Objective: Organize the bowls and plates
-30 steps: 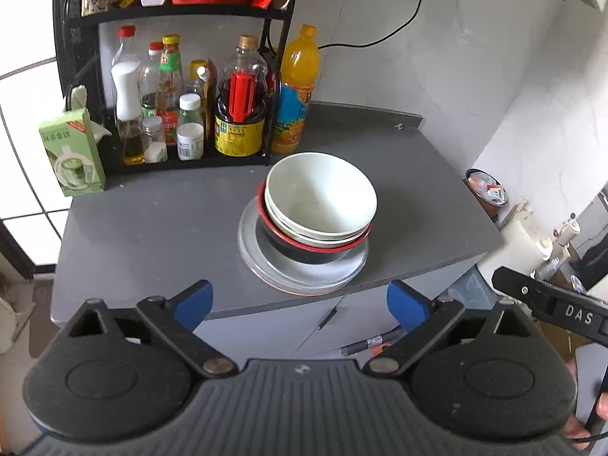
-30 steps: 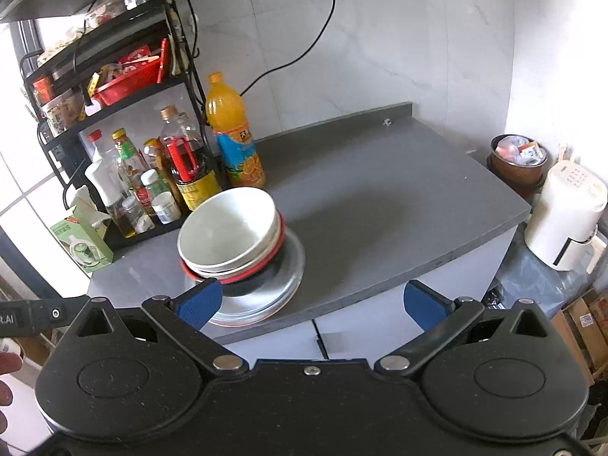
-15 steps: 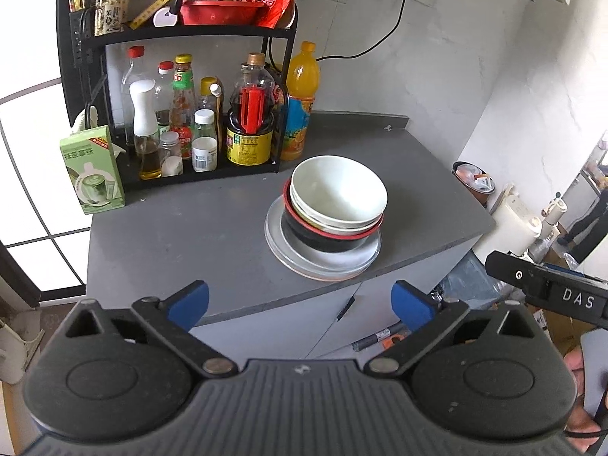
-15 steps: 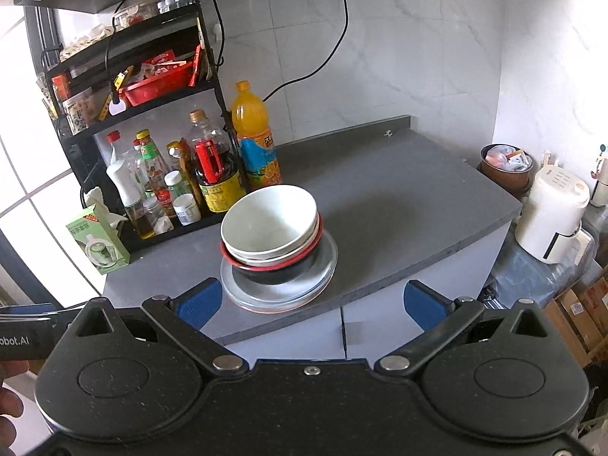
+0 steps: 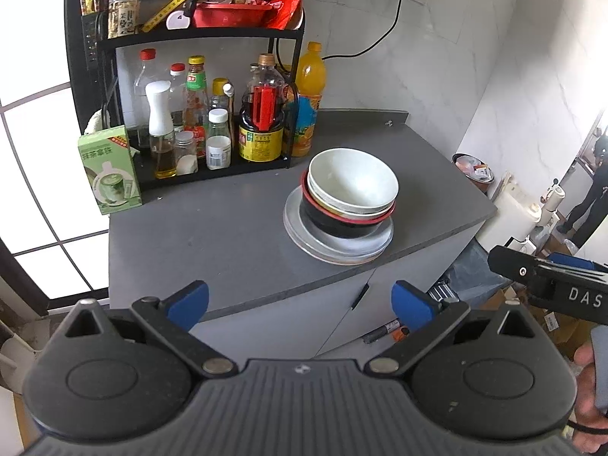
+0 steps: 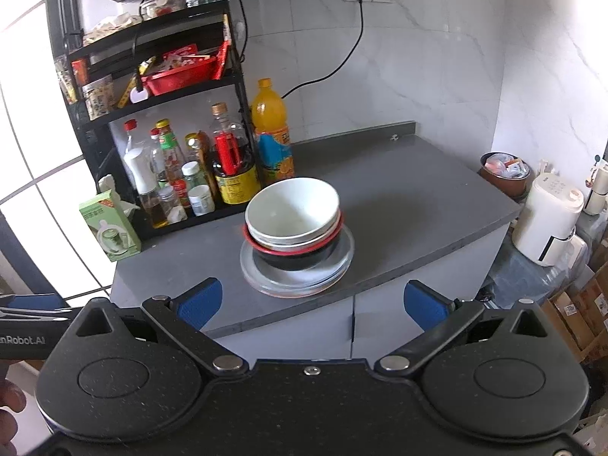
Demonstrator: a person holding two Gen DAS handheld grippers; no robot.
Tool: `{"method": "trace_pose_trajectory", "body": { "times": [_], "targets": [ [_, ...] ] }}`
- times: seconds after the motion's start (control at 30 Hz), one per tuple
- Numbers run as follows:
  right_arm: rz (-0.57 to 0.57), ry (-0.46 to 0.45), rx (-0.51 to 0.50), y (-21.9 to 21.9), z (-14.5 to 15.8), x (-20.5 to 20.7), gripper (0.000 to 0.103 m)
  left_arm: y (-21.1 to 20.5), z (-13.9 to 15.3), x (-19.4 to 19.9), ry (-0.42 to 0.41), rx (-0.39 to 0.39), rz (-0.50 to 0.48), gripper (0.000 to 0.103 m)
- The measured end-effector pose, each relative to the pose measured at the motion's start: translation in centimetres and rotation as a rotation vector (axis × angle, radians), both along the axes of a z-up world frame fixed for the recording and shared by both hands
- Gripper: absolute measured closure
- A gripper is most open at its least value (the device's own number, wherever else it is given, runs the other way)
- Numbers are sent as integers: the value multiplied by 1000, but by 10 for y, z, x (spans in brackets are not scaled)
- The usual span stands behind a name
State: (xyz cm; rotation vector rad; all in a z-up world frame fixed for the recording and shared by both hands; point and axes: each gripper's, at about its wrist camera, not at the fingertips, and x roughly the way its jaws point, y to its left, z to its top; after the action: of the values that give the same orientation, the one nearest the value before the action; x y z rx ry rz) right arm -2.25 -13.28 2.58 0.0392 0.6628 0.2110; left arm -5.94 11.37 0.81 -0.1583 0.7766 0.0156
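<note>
A stack of dishes sits near the front edge of the grey counter (image 5: 212,235). White bowls (image 5: 351,180) nest in a black bowl with a red rim (image 5: 338,224), on grey plates (image 5: 304,235). The right wrist view shows the same white bowls (image 6: 290,205), black bowl (image 6: 296,260) and plates (image 6: 342,262). My left gripper (image 5: 300,302) hangs open, well back from the counter and below its edge. My right gripper (image 6: 311,302) is likewise open and empty, clear of the stack.
A black rack (image 5: 197,38) with sauce bottles, an orange drink bottle (image 5: 309,95) and a green carton (image 5: 110,169) stand at the counter's back left. A white appliance (image 6: 547,224) and boxes sit on the floor at the right. Cabinet doors (image 6: 399,311) lie below the counter.
Both grippers have drawn back and away from the counter, so the stack looks smaller and farther. The dishes have not moved. Both stay open.
</note>
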Motion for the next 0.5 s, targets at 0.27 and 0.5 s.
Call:
{"method": "trace_pose_trajectory", "body": {
  "times": [0.27,0.5],
  "targets": [
    [15,6,-1,7,-1,-10,0,7,-2,-14,-2,10,4,2],
    [14,17,-5,5,-4,-13,0,8,-4,-21,1,13,10,1]
  ]
}}
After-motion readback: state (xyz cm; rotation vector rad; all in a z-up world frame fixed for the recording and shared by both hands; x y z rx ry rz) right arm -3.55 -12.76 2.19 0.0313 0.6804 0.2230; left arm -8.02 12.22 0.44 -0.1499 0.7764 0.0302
